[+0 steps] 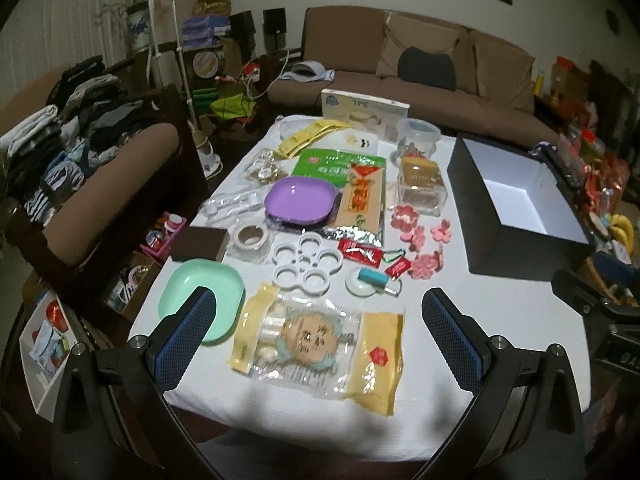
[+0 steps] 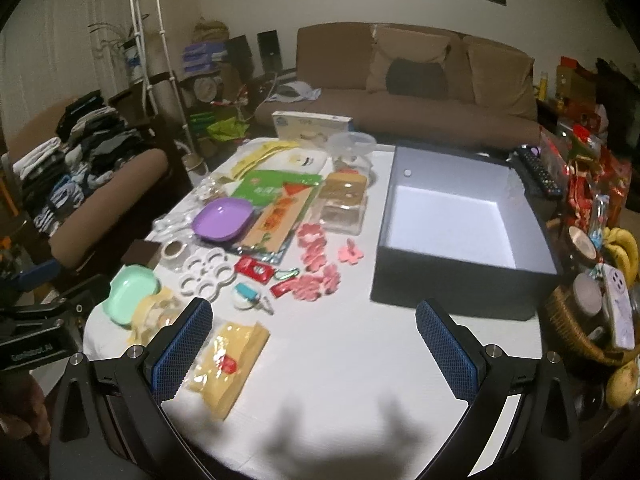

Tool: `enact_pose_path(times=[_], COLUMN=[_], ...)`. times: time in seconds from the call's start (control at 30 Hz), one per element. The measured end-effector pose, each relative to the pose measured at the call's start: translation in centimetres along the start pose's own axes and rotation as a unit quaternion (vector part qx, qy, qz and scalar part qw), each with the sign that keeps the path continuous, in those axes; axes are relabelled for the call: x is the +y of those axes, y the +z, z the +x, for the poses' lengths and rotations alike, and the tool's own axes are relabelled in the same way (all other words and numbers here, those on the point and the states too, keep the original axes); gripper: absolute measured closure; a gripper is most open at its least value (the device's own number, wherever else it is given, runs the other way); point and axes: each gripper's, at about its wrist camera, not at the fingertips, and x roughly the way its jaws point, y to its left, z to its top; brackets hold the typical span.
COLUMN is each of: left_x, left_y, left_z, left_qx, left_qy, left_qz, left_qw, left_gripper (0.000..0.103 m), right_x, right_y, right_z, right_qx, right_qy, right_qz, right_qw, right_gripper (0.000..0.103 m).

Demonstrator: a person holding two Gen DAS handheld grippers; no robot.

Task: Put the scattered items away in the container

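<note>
- Both tools hang above the near edge of the desk (image 1: 440, 280), empty. The left tool (image 1: 320, 344) has its fingers spread wide, and so does the right tool (image 2: 316, 344); neither touches anything.
- The box (image 2: 452, 280), dark outside and white inside, stands open on the right side of the desk and looks empty, so nothing seems to be packed yet.
- The loose things lie to the left of the box: a snack packet (image 1: 316, 344) nearest the left tool, a green dish (image 1: 200, 304) just beside it, a purple dish (image 1: 300, 200) farther back, a white ring tray (image 1: 306, 262) and a cluster of pink flowers (image 1: 420, 240) near the box.
- A sensible start, I judge, is the snack packet, since it lies right between the left tool's fingers in that view.
- The packet is flat and crinkly: come down low, pinch an edge or a raised fold, and lift slowly so it does not slip.
- Carry it well over the box wall before letting go.
- The right tool is closer to the box; the pink flowers suit it better.
- Take the flat, broad things first so small pieces sit on top.
</note>
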Motion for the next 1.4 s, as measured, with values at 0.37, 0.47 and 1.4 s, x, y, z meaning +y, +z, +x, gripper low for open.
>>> enact_pose_path(times=[0.37, 0.47, 1.4], left_x=[1.7, 1.7, 9.9], left_y=[-2.0, -2.0, -6.3], left_z=[-2.1, -2.9, -1.4], left_qx=[0.003, -0.001, -0.049], left_qy=[0.007, 0.005, -0.077], left_qz=[-0.012, -0.008, -0.060], left_qw=[0.9999, 1.0000, 0.9940], left_gripper=[0.000, 0.000, 0.000], right_x=[0.3, 0.4, -3.1], right_y=[-2.1, -2.3, -5.9], right_z=[-0.8, -1.0, 1.3], right_qx=[0.004, 0.003, 0.000], right_qy=[0.022, 0.026, 0.140], right_qz=[0.010, 0.016, 0.074], right_qw=[1.000, 1.000, 0.987], right_gripper=[0.000, 0.000, 0.000])
